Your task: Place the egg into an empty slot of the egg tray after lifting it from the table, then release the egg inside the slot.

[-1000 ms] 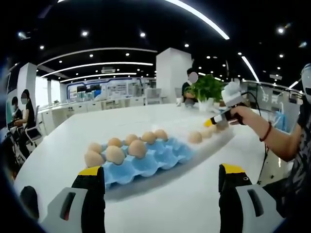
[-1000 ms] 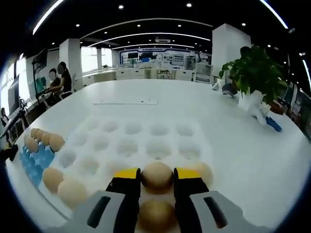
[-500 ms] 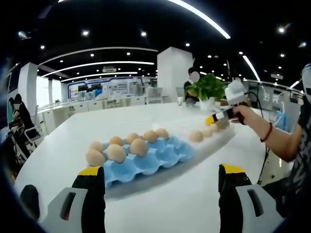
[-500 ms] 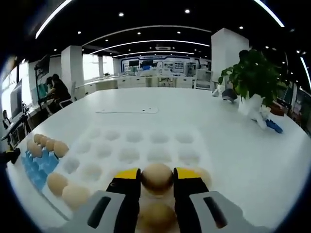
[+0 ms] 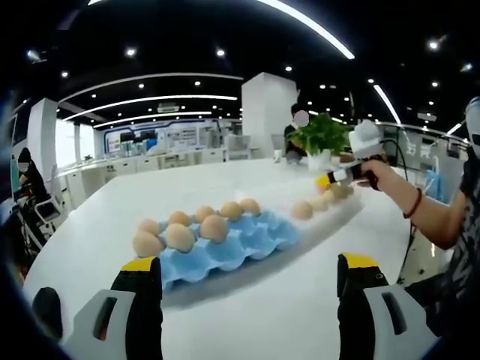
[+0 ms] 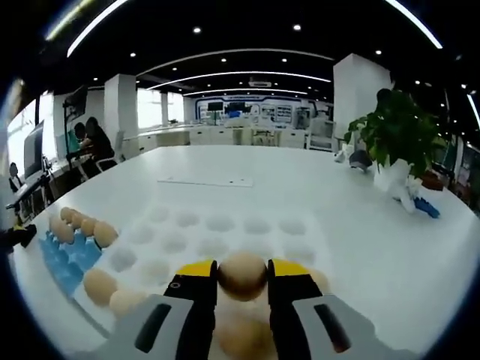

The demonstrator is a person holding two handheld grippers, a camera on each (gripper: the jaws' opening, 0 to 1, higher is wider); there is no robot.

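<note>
In the right gripper view my right gripper is shut on a tan egg, held a little above the near edge of a white egg tray whose many slots lie bare. Two eggs sit in its left corner, another egg lies under the jaws, and one more peeks out at the right. In the left gripper view my left gripper is open, with nothing between its jaws, in front of a blue egg tray with several eggs. The right gripper shows there too, in a hand over the white tray.
The trays lie side by side on a big white table. A potted plant stands at the far right of it, with a blue object beside it. A flat white strip lies farther back. People sit at the far left.
My right gripper has risen slightly with the egg still held, so the white tray looks lower and farther. The left gripper and blue tray have not moved.
</note>
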